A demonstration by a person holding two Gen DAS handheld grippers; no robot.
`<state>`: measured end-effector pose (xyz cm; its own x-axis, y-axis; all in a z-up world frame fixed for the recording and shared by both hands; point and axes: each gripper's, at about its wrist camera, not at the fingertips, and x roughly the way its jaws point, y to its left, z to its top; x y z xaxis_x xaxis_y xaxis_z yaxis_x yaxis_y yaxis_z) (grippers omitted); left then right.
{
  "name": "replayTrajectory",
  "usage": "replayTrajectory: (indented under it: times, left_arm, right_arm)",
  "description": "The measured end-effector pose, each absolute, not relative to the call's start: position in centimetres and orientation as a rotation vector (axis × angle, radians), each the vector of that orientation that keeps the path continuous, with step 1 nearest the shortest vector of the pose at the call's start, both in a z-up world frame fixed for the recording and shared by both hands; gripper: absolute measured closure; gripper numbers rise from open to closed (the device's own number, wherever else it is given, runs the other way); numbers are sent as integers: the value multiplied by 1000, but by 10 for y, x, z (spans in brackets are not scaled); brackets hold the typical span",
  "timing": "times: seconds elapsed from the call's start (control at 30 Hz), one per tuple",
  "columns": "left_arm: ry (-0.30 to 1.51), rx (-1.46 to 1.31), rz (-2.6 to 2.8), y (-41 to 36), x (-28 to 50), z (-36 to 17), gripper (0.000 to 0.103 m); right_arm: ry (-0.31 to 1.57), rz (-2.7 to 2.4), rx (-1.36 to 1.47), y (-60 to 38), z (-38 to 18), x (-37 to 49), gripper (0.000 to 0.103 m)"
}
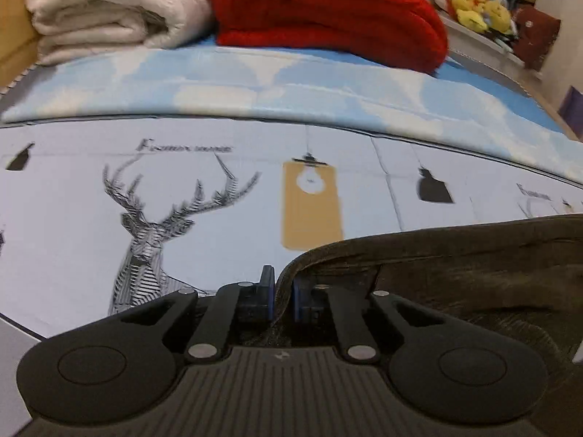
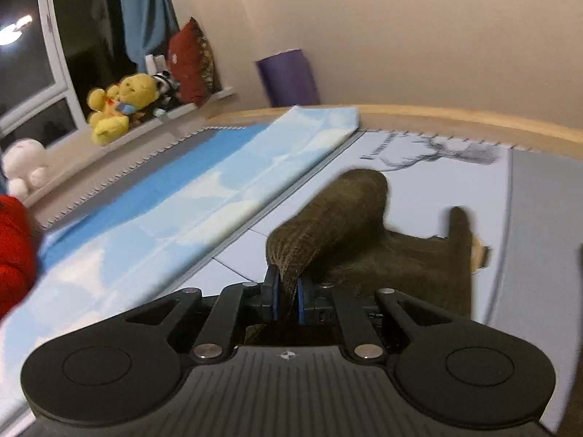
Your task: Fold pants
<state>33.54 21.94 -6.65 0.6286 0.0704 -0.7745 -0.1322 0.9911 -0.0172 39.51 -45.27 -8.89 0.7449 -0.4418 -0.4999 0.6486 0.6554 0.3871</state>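
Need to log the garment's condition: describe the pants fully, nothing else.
The pants are dark olive-brown with a ribbed, corduroy-like texture, and look soft and thick. They lie bunched on the pale printed bed sheet, one part humped up into a rounded fold. The left gripper pinches a seamed edge between its blue pads; the right gripper clamps another edge the same way. A lighter tan patch shows at the far side, too blurred to identify.
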Motion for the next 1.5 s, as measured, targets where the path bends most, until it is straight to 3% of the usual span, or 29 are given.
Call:
replayTrajectory:
  times: [0.03,0.07,0.1,0.13,0.2,0.43,0.6,0.67,0.73,0.77,0.9,1.03,1.17,1.23,1.27,1.3,1.47,1.5]
  left_arm:
    - [900,-71,143,221,338,-71,86]
    - [923,-65,169,221,339,-74,75]
    - [944,-58,198,223,341,-77,65]
    - [952,-51,236,224,341,-77,64]
    - [952,-71,292,230,343,-71,49]
    - [869,-89,300,223,335,-33,49]
    - [872,-53,254,205,338,-32,49]
    - [875,-40,250,200,338,-36,49]
    - [878,-34,249,198,337,-37,49]
    - [878,-32,250,198,338,-39,49]
    - [872,-42,253,198,336,-38,49]
    - [872,-28,196,187,335,-36,49]
    - [843,-2,69,156,328,-33,49]
    - [832,-14,-37,132,322,-34,49]
    - [832,-14,-107,116,319,-35,50]
    - [830,-7,-169,100,315,-38,50]
    - [858,134,-545,4,289,-62,52]
    - [869,175,-594,-11,283,-69,52]
  right_arm:
    - [436,-613,624,-460,-94,399,83]
    - [517,-594,662,-468,-102,403,68]
    - [556,-585,676,-473,-108,401,64]
    - [563,-604,667,-479,-112,393,64]
    - [561,-701,656,-493,-114,376,63]
    - [575,-839,940,-562,-156,320,54]
    - [491,-590,893,-564,-155,329,53]
    - [574,-613,835,-560,-162,338,54]
    - [601,-643,767,-555,-164,342,68]
    - [621,-662,729,-553,-161,344,100]
    - [426,-959,580,-539,-118,305,103]
    - [624,-1097,730,-571,-148,281,103]
    - [559,-853,1000,-585,-164,273,97]
    - [522,-734,976,-580,-159,286,75]
    - [540,-688,944,-576,-158,294,57]
    - [570,-662,919,-572,-160,301,51]
    - [648,-621,746,-552,-161,325,51]
    - [649,-611,735,-548,-158,327,59]
